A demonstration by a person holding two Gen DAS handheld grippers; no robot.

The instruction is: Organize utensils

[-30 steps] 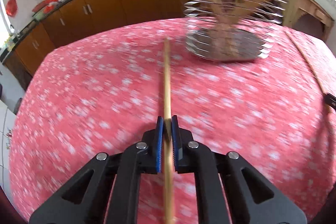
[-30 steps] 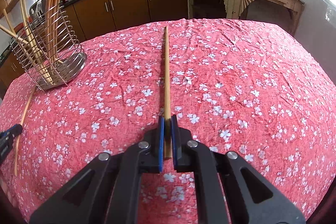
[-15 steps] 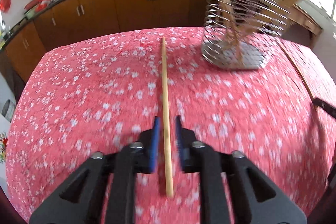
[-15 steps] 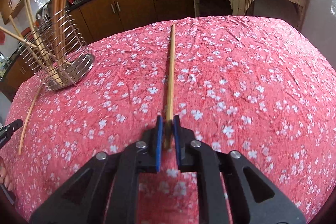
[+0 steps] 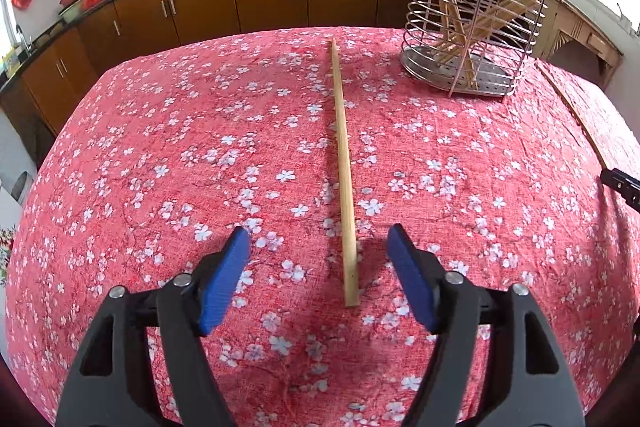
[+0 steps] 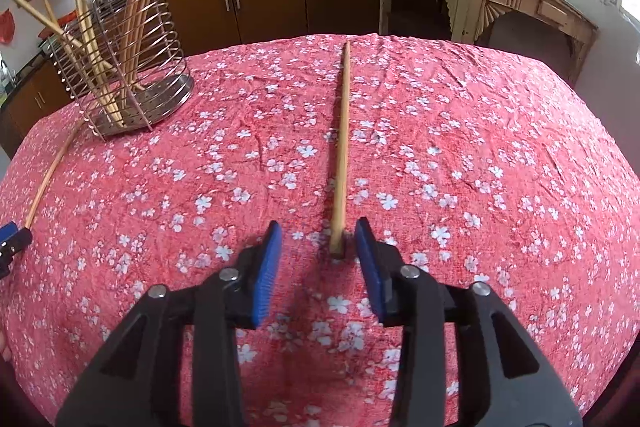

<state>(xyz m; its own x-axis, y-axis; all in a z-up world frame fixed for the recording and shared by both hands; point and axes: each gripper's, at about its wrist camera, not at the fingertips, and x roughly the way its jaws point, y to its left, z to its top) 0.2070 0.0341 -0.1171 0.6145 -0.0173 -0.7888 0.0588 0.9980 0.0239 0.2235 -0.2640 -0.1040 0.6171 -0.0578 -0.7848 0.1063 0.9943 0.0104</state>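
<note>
1. Left gripper (image 5: 318, 267): its jaws are opening wide and grip nothing; a chopstick (image 5: 342, 171) lies loose on the red cloth (image 5: 160, 155) between them. It could roll away on the wrinkles.
2. The wire holder (image 5: 472, 39), far right of that chopstick, is already crowded with leaning sticks; a careless drop might miss or tip it.
3. Right gripper (image 6: 318, 259): jaws opening, less wide, a second chopstick (image 6: 342, 147) unheld between them.
4. Each view cuts off the other gripper at its edge.
</note>
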